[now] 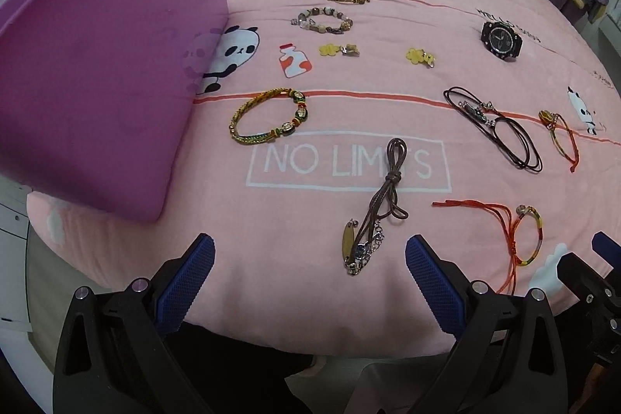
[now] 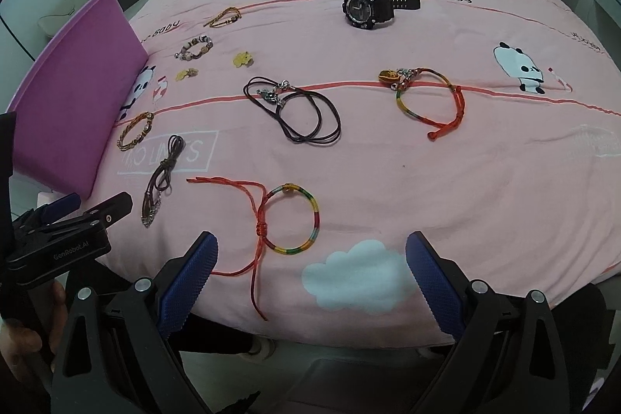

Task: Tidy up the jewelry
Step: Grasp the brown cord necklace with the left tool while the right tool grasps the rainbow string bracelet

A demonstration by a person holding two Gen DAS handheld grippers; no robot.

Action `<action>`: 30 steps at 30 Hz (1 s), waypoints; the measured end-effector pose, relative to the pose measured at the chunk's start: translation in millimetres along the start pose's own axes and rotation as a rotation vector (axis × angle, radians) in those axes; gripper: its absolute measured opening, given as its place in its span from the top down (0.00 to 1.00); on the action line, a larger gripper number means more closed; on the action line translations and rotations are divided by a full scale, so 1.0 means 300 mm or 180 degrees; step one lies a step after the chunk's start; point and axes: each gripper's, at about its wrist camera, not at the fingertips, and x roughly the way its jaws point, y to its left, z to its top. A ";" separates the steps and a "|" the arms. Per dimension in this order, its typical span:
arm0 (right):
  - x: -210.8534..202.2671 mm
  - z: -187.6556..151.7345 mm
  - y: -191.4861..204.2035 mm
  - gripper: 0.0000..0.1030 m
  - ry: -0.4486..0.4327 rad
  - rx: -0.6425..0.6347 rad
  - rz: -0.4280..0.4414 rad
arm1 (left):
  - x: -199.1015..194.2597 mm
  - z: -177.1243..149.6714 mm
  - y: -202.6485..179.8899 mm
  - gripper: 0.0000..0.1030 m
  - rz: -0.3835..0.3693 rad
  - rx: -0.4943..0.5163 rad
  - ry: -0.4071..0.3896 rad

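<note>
My L gripper [image 1: 309,282] hangs low w/ jaws spread wide, nothing between the blue pads [image 1: 186,284]. R gripper [image 2: 309,282] same: wide apart, empty. Both side by side, my hand [image 2: 23,340] gripping L handle

The light is soft and even, with a moderate, slightly dim indoor brightness. Shadows under the jewelry are faint. There is no strong glare. Both views bend strongly at the edges, with dark corners. The centre is sharp; the far edges are a little soft.
</note>
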 end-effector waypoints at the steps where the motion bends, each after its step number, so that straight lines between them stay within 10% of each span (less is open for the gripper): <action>1: 0.013 0.001 -0.001 0.10 0.0010 0.0008 0.0007 | 0.012 0.001 -0.004 0.06 -0.0016 0.0015 0.0002; 22: 0.205 0.000 0.049 0.10 0.0088 -0.0309 -0.0464 | 0.166 0.013 -0.040 0.07 -0.0139 0.0108 -0.0065; 30: 0.187 -0.012 0.058 0.46 0.0013 -0.0390 -0.0564 | 0.138 0.006 -0.091 0.47 -0.0229 0.0242 -0.0160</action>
